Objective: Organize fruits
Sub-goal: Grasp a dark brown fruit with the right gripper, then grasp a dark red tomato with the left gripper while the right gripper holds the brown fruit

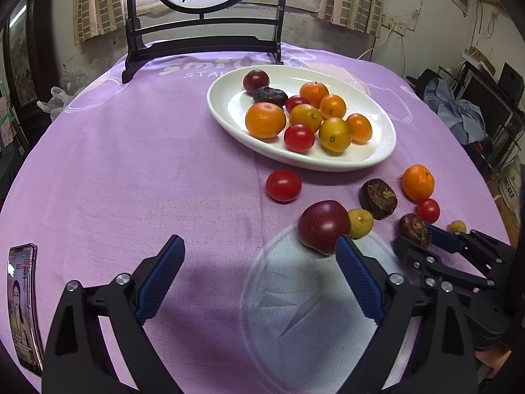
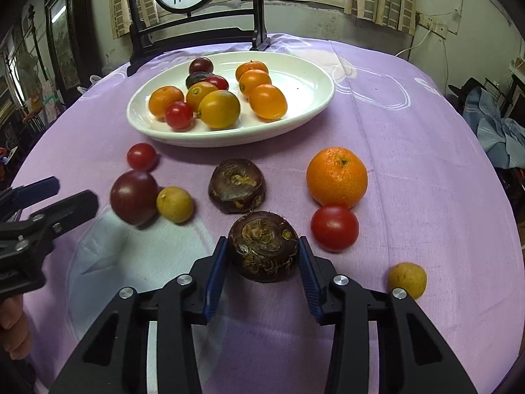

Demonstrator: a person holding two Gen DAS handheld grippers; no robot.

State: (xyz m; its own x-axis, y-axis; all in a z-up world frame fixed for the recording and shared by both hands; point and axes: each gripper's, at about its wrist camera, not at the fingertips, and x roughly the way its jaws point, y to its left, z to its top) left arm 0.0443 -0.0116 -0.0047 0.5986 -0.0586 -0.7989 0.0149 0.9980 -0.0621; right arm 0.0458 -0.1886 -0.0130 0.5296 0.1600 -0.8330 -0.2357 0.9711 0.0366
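Right gripper (image 2: 262, 256) fingers clamp a dark brown, rough water chestnut (image 2: 263, 246) on both sides; left gripper (image 1: 261, 249), wide open, holds nothing, its right finger (image 1: 356, 275) beside a dark red tomato (image 1: 323, 226).

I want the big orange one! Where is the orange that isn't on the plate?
In the right wrist view the orange sits on the purple cloth, right of the plate, touching a red tomato.

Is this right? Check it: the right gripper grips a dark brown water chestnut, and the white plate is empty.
One error: the white plate is not empty; the right wrist view shows it holding oranges and tomatoes. The right gripper does grip the dark brown water chestnut.
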